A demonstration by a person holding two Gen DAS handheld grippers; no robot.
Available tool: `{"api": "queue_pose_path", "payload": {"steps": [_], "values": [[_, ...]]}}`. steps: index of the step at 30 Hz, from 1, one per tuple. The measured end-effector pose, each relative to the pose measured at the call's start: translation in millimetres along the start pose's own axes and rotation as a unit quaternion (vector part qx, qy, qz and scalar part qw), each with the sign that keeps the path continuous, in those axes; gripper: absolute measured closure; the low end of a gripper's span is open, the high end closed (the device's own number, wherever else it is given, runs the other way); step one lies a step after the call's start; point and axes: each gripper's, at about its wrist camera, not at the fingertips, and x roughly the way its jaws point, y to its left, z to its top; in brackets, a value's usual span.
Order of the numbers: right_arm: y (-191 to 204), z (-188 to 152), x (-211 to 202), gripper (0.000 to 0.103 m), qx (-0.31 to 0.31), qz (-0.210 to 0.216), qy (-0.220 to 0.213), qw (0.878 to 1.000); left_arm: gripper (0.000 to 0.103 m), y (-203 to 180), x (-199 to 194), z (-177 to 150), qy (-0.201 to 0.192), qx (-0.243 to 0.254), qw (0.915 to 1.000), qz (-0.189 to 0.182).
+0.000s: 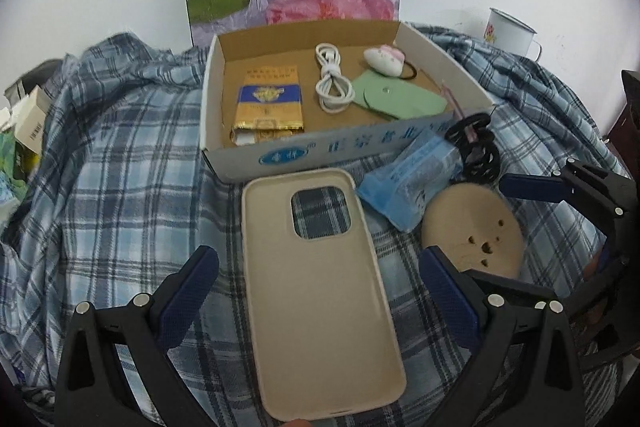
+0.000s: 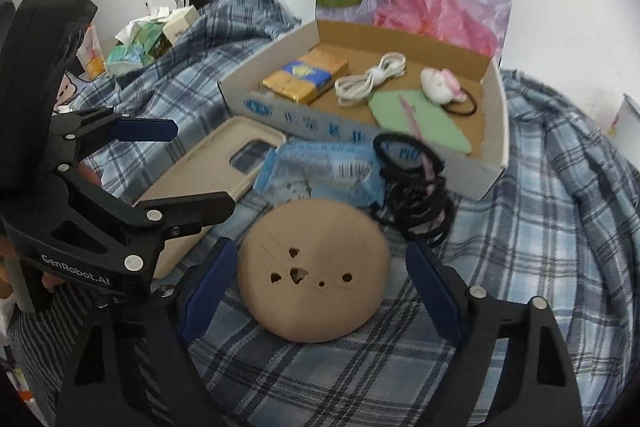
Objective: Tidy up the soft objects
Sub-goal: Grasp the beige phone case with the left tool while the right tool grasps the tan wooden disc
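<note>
Left gripper hovers low, fingers spread astride the case; right gripper, beside it, straddles the puff, fingers spread.

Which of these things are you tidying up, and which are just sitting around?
For the job:
- beige phone case
- tan round pad
- blue packet
- black hair ties
- cardboard box, already holding a white cable, gold packet, green pouch and a pink-and-white hair tie

Just lying about:
- enamel mug
- plaid cloth
- small cartons
</note>
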Motion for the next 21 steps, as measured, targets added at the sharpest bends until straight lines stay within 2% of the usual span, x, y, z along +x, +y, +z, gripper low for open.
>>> {"api": "queue_pose_path", "payload": {"steps": [7,10,16,19,21], "values": [[-4.2,-1.3,5.0,0.017,0.012,0.009,0.009,1.0,0.002,5.9,18.4,-4.0,0.036,-0.015,0.9992,0.002],[0.5,-1.2,5.1,0.016,0.001,-0.002,0.009,1.0,0.002,2.9,21.5,-5.3,0.041,-0.007,0.9991,0.008],[-2.2,-0.8,6.9,0.016,0.003,0.007,0.014,1.0,0.002,3.5,23.5,-6.2,0.043,-0.009,0.999,0.008],[-0.7,-1.1,9.5,0.016,-0.002,0.008,0.02,1.0,0.01,2.9,21.5,-5.6,0.039,-0.009,0.9991,0.01],[4.1,-1.2,12.7,0.016,-0.014,0.001,0.025,1.0,0.02,4.6,20.0,-6.0,0.036,-0.011,0.9993,0.009]]}}
